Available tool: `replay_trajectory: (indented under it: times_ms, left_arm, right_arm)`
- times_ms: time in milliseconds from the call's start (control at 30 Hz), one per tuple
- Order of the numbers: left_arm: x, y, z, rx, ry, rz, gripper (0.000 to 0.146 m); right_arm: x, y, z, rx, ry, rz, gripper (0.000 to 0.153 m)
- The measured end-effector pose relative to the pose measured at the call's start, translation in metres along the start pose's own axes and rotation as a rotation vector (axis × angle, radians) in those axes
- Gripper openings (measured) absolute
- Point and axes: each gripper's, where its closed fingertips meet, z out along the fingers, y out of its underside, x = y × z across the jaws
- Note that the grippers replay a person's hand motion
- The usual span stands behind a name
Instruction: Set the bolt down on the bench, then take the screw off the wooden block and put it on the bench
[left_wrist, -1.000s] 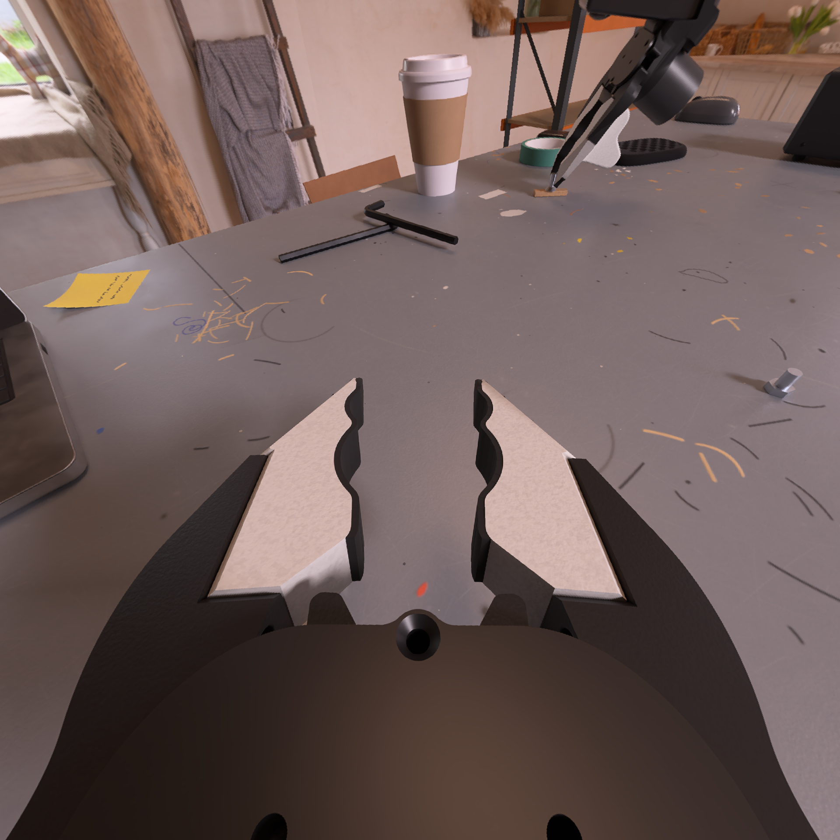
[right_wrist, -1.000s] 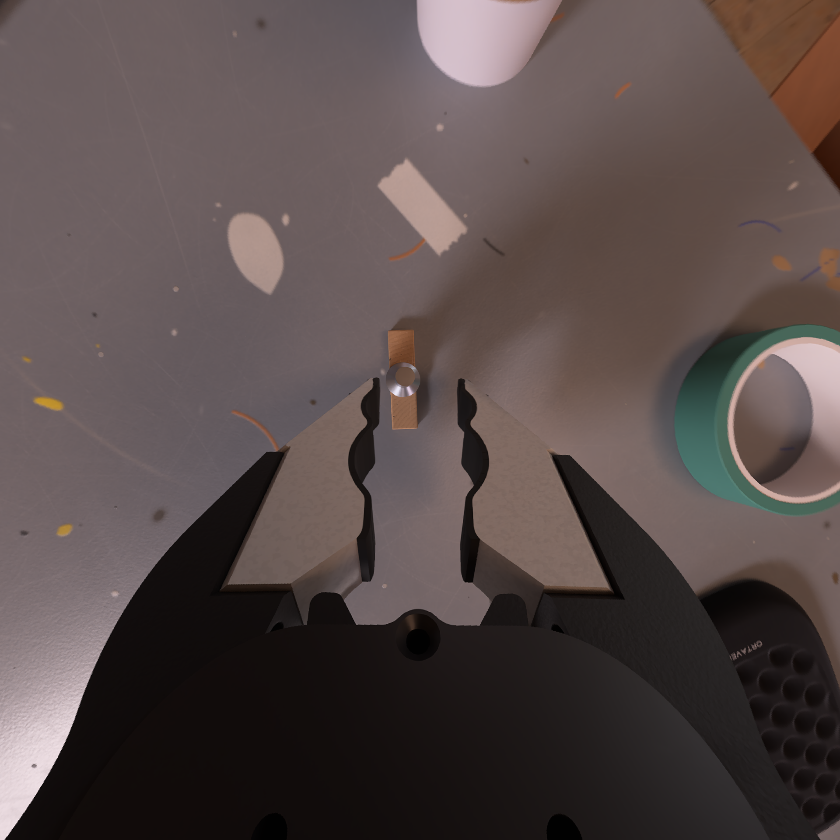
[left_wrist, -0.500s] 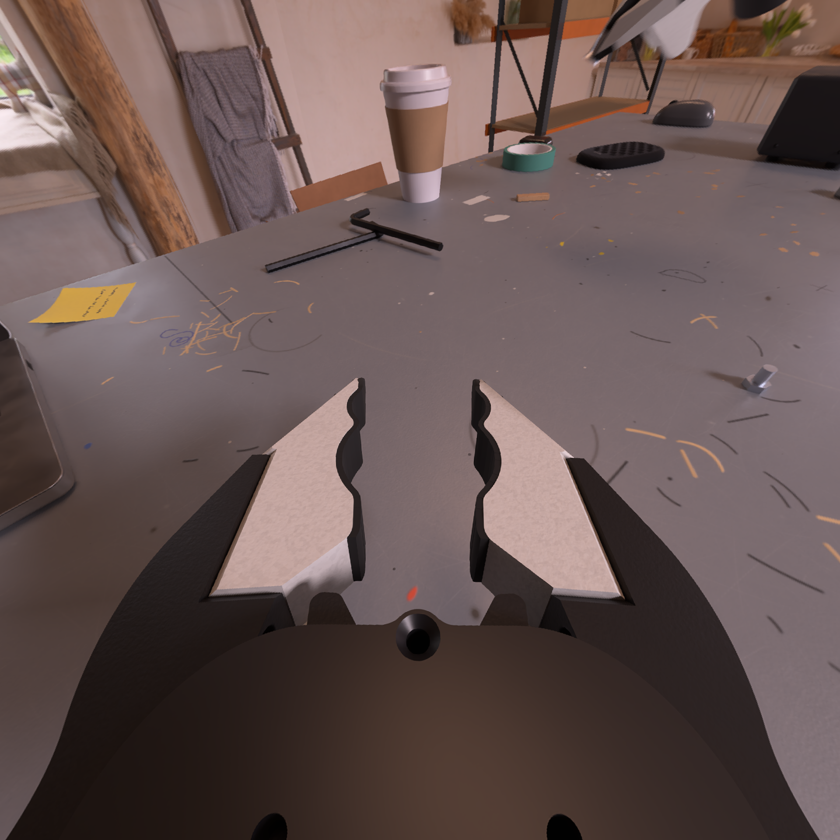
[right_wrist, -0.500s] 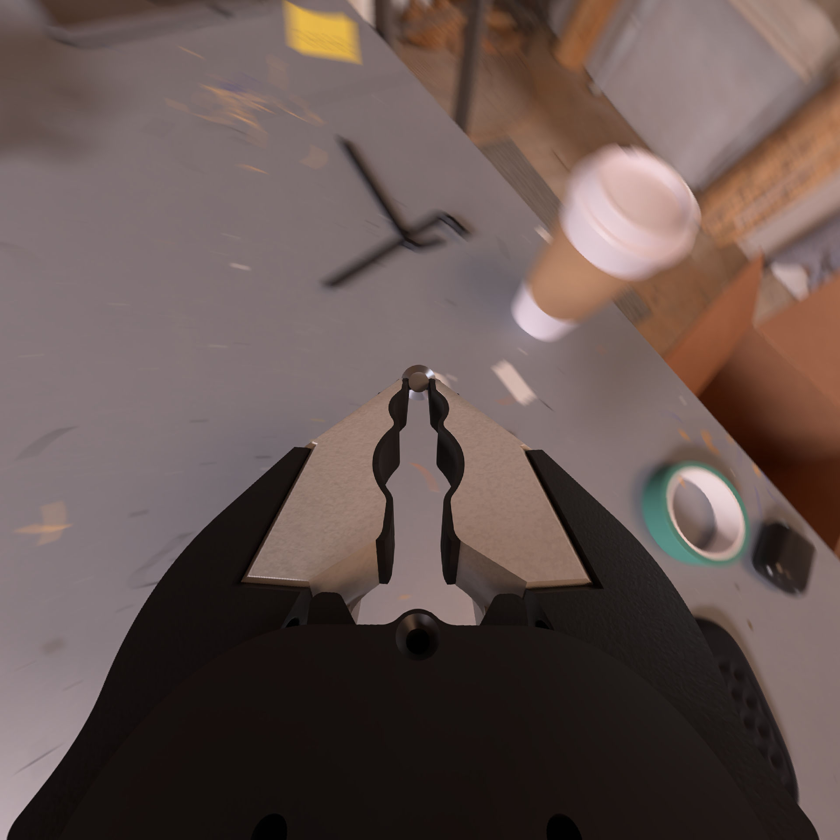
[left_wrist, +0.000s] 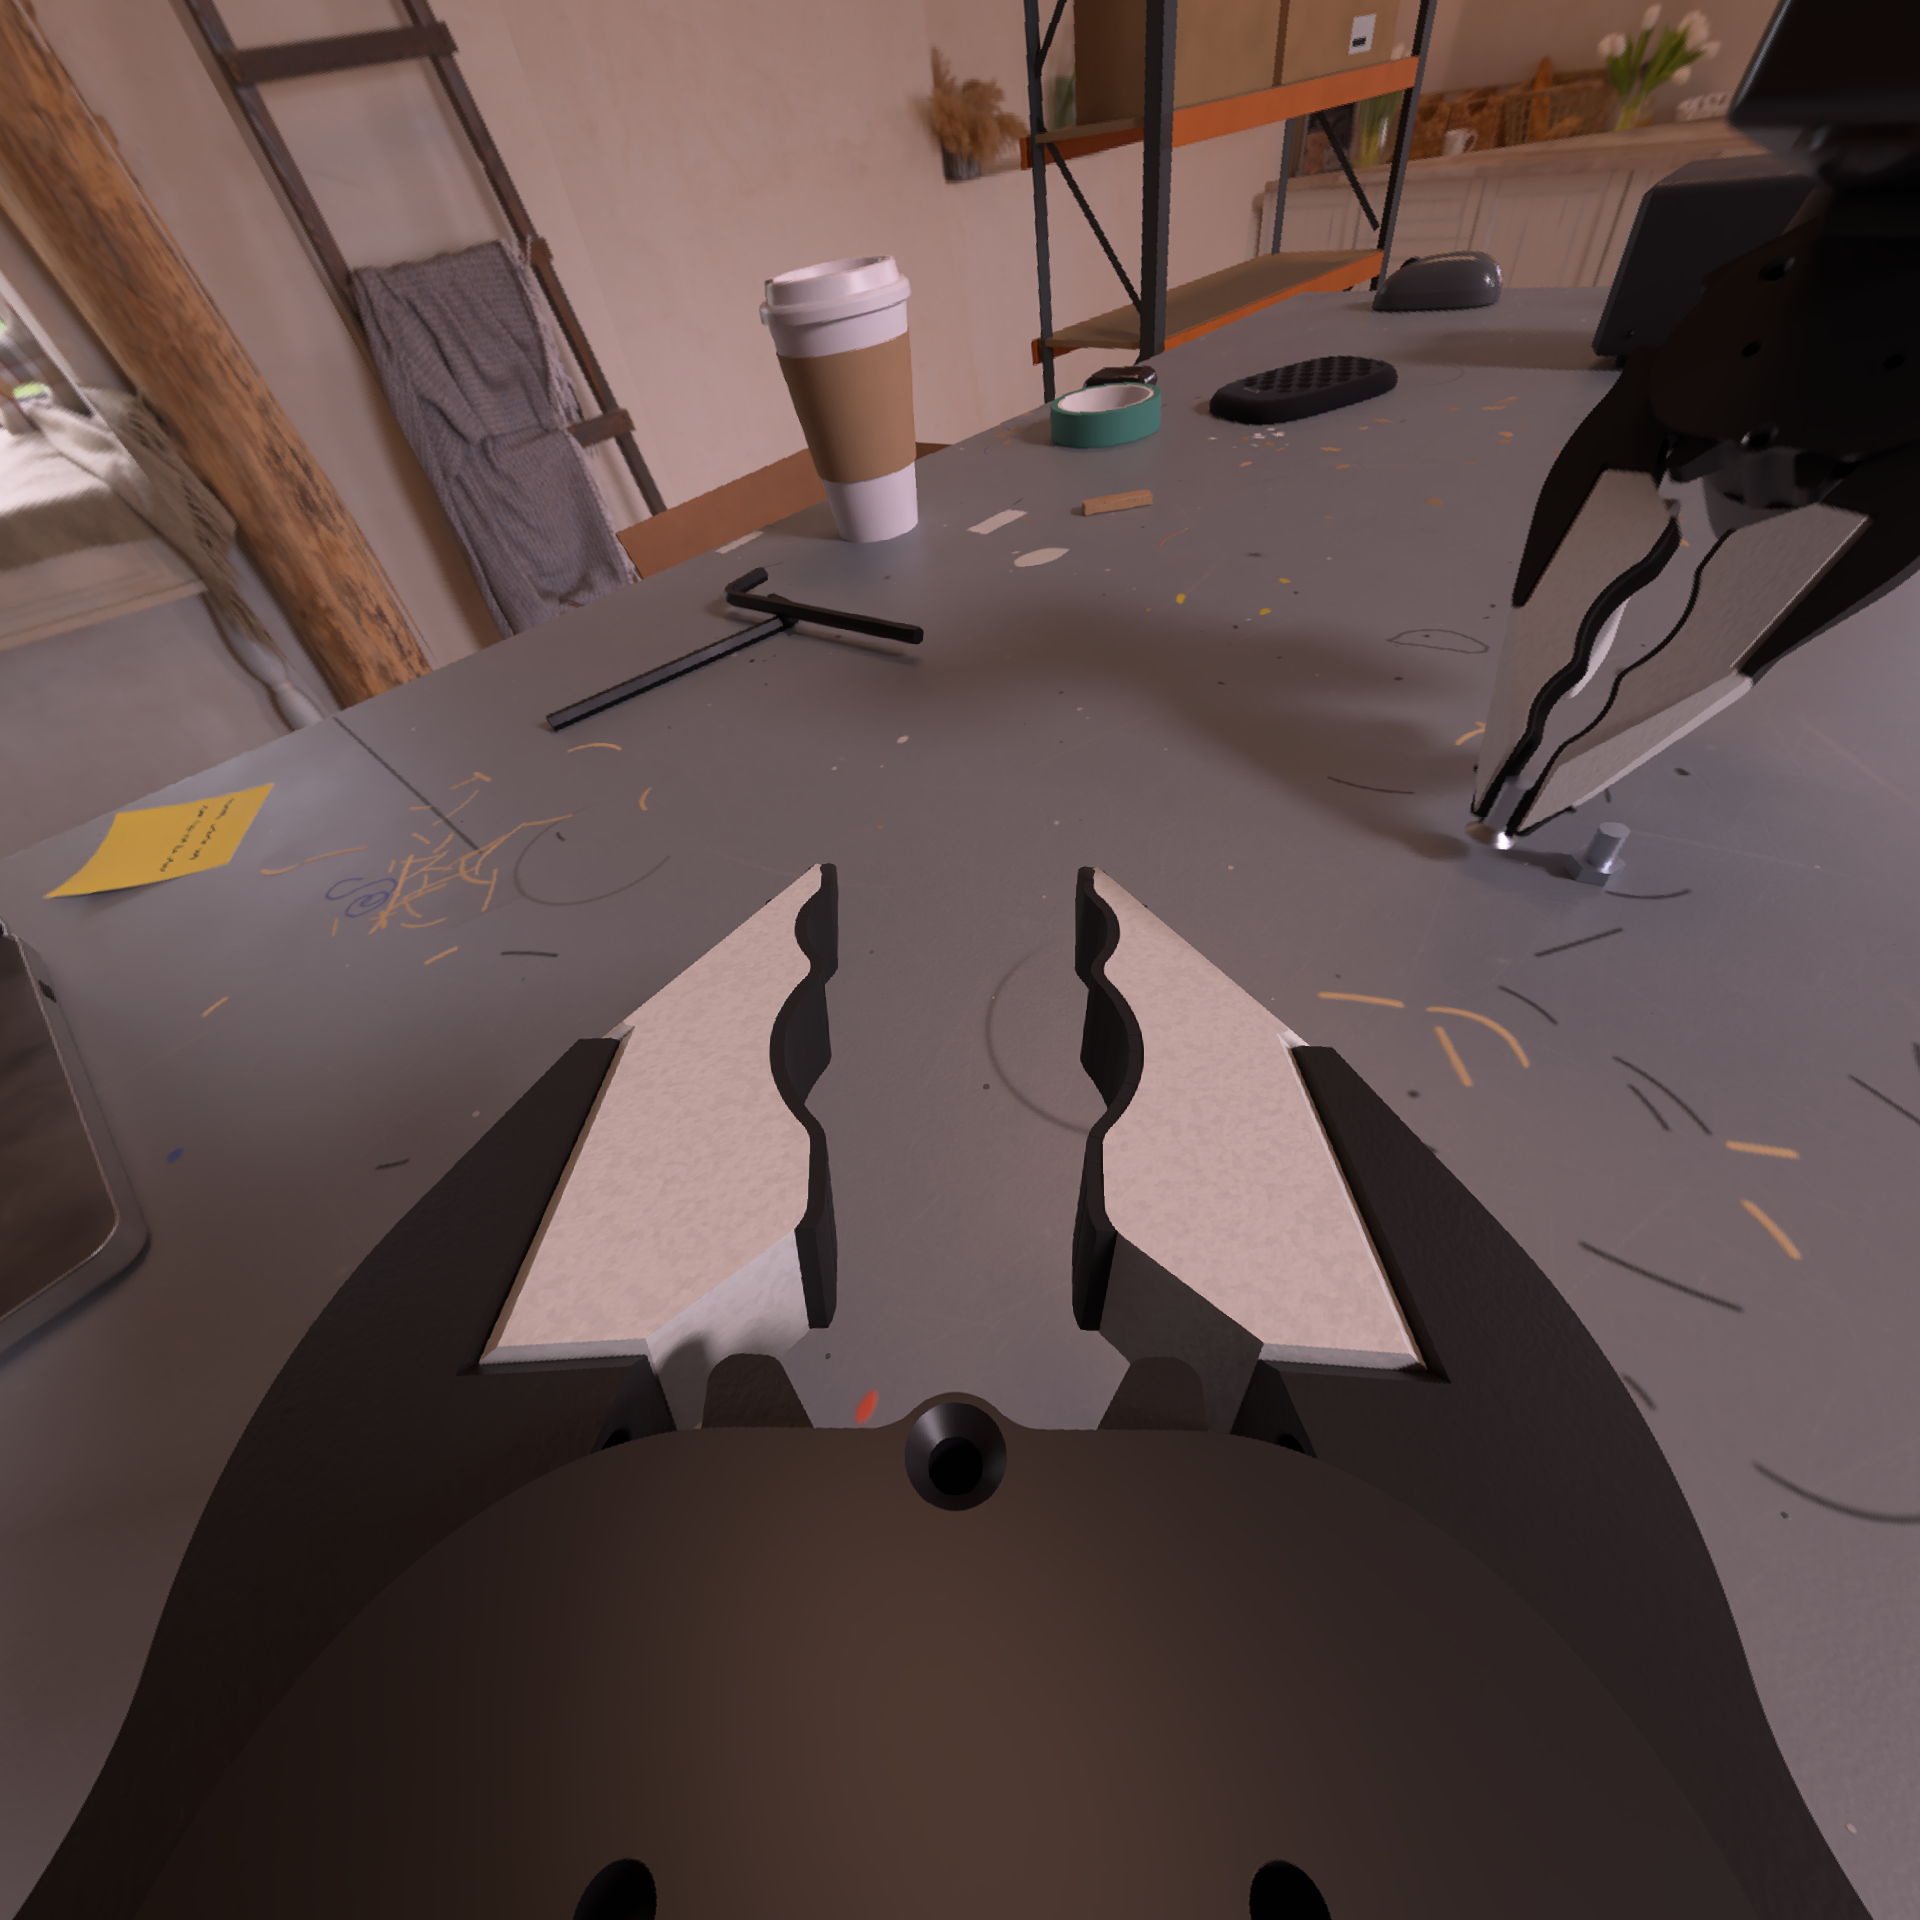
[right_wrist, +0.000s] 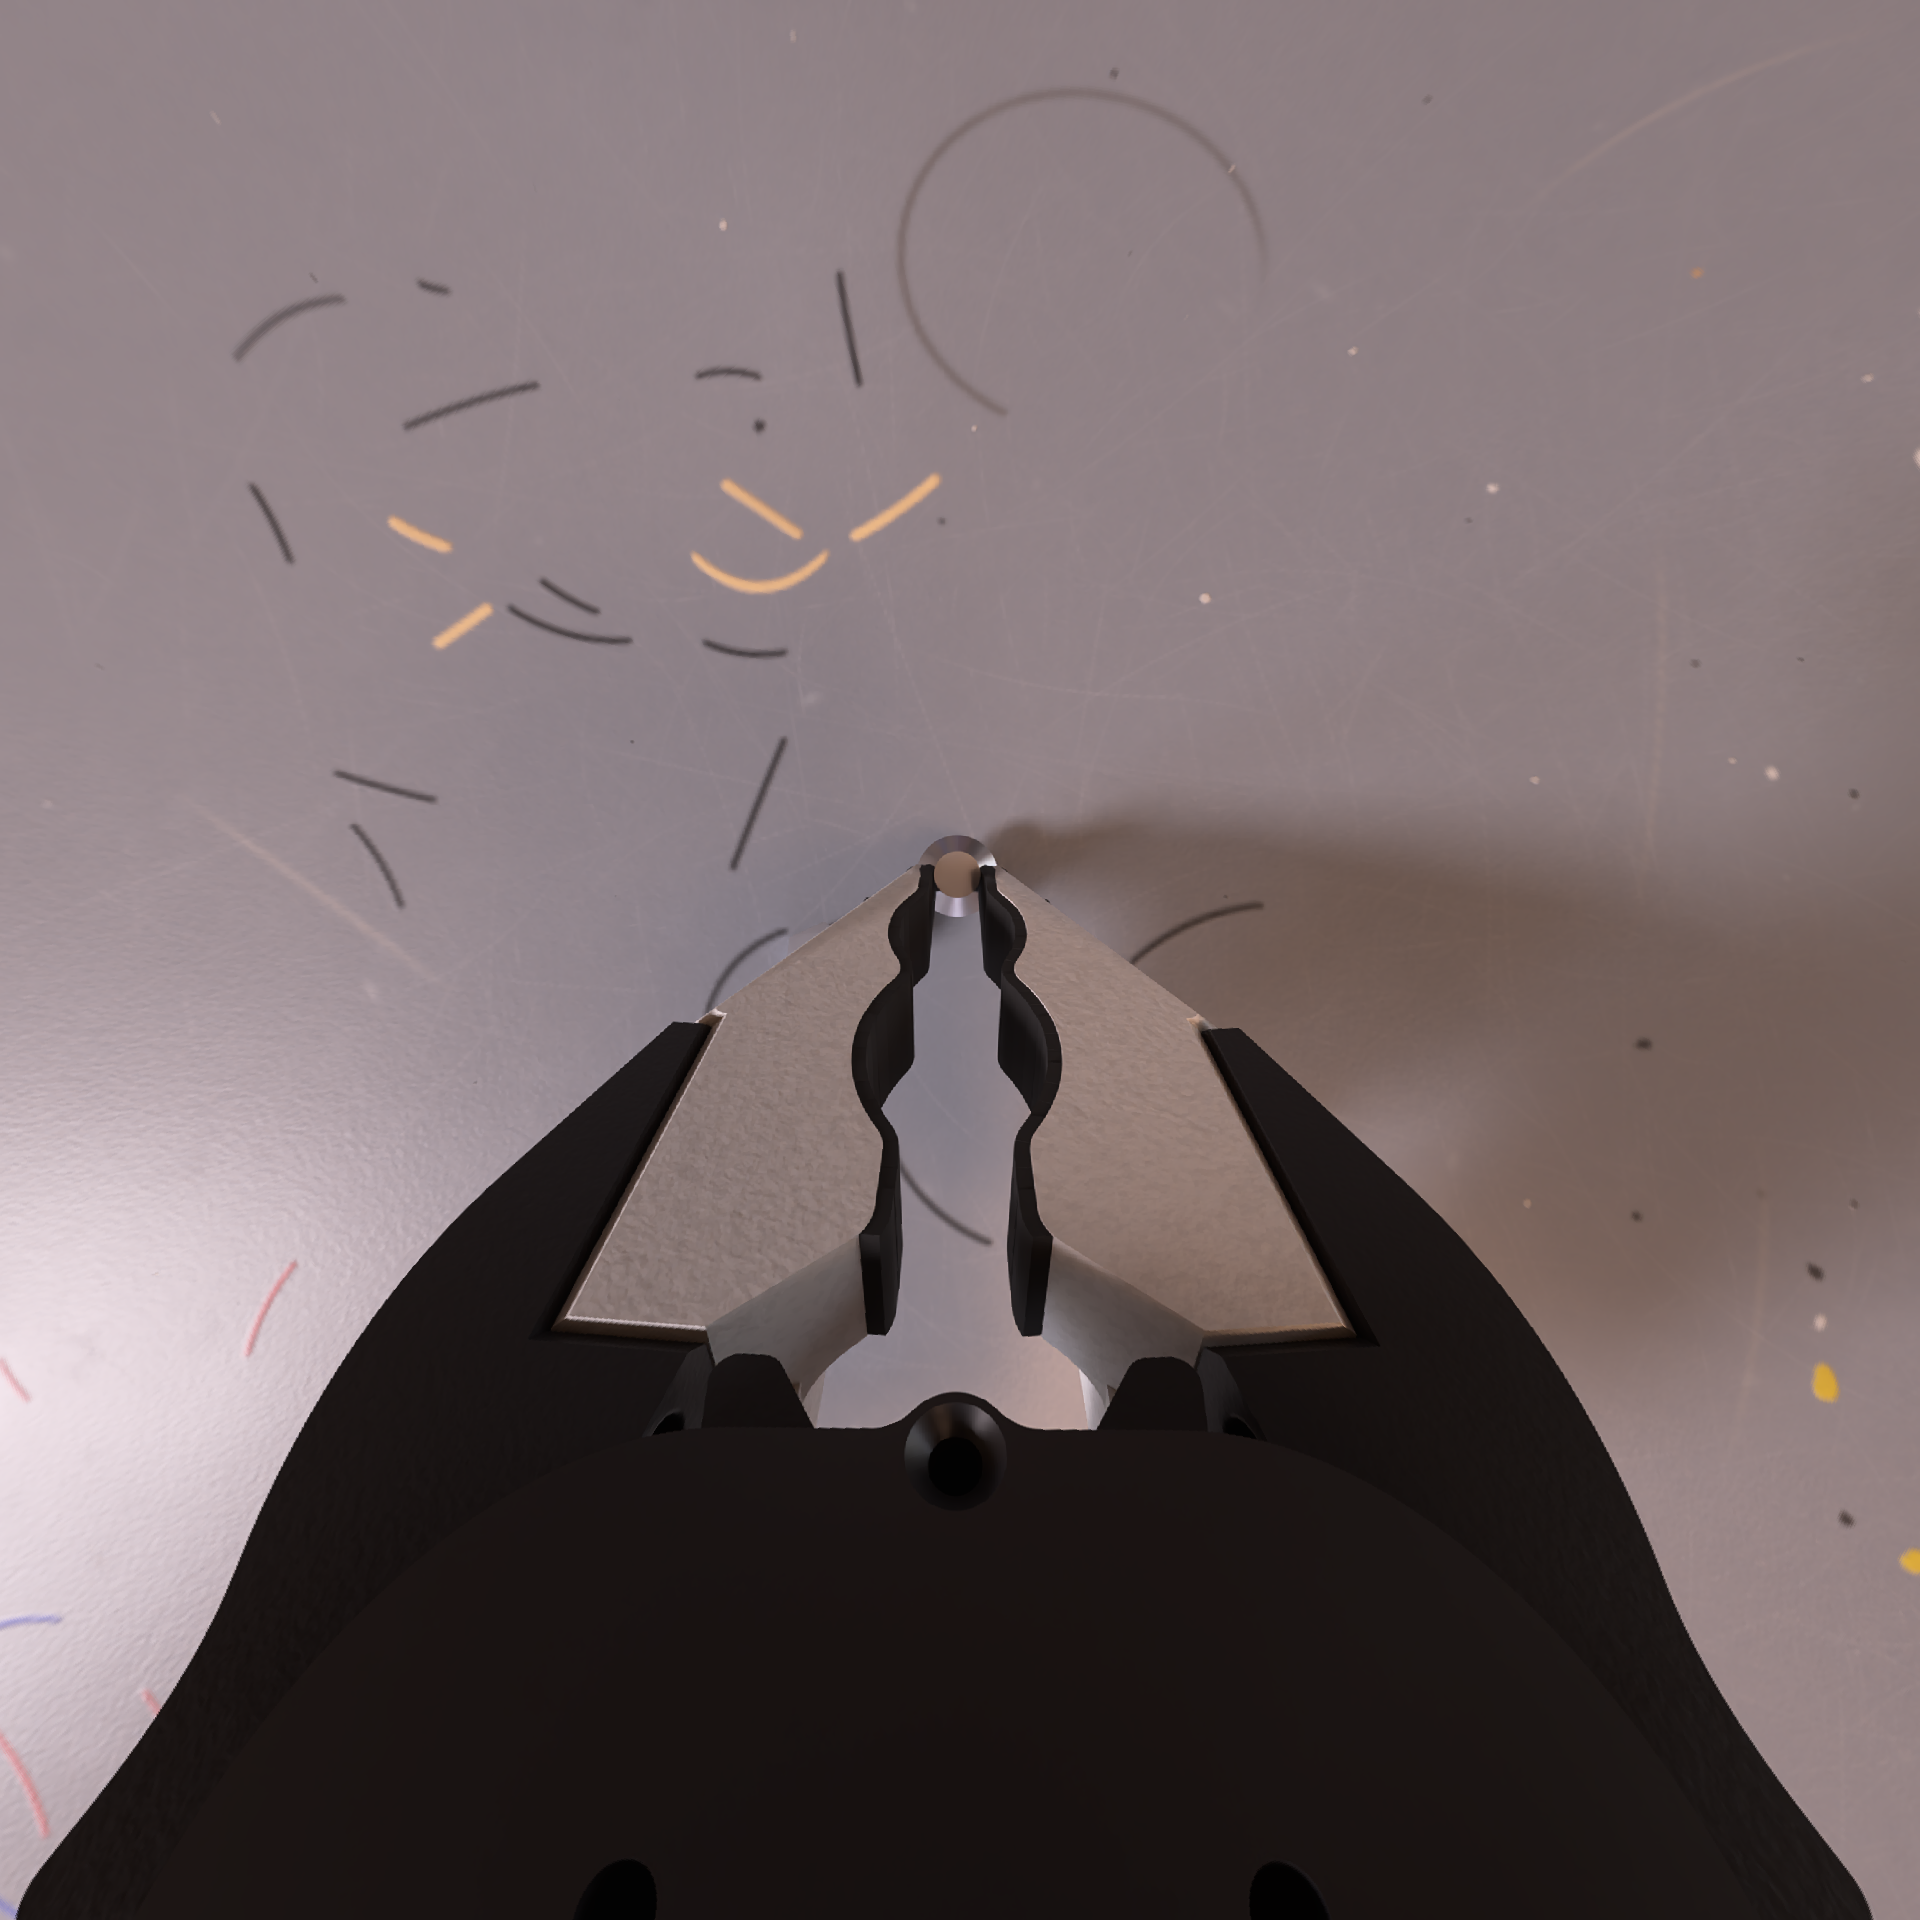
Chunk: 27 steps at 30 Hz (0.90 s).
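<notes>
My right gripper (right_wrist: 954, 875) is shut on the small silver screw (right_wrist: 954, 868), tips pointing down at the grey bench (right_wrist: 1351, 520). In the left wrist view the right gripper (left_wrist: 1503, 821) holds the screw (left_wrist: 1496, 834) at the bench surface, just left of the grey bolt (left_wrist: 1600, 854) that lies on the bench. The small wooden block (left_wrist: 1117, 503) lies bare far back, near the tape. My left gripper (left_wrist: 954, 914) is open and empty, low over the bench (left_wrist: 1039, 727).
A paper coffee cup (left_wrist: 847, 400), a green tape roll (left_wrist: 1103, 414), a black ribbed pad (left_wrist: 1304, 388) and black hex keys (left_wrist: 727, 649) lie at the back. A yellow sticky note (left_wrist: 161, 836) and a metal device edge (left_wrist: 42, 1132) are at the left.
My right gripper closed on the screw, lifted it off the wooden block, and carried it across and down to the bench beside the bolt. The left gripper stayed open and shifted slightly.
</notes>
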Motion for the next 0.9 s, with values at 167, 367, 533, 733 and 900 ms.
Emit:
replay_trajectory:
  times_ms: [167,367,533,733,900]
  left_arm:
    - [0.002,0.000,0.000,-0.003,0.006,0.019,0.044]
    - [0.003,0.001,0.000,-0.002,0.014,0.017,0.044]
    - [0.005,-0.001,-0.001,0.004,0.019,0.022,0.044]
    - [0.004,-0.002,-0.002,0.008,0.019,0.021,0.044]
    - [0.002,-0.002,-0.002,0.012,0.009,0.017,0.044]
  right_arm:
    - [-0.002,0.001,0.008,-0.033,-0.004,0.010,0.008]
    - [-0.002,0.000,0.009,-0.039,0.038,0.007,0.014]
    - [0.000,-0.012,0.003,0.032,0.070,0.048,0.032]
    - [0.024,-0.060,-0.028,0.304,0.205,0.133,0.037]
    - [0.053,-0.103,-0.064,0.673,0.357,0.266,0.053]
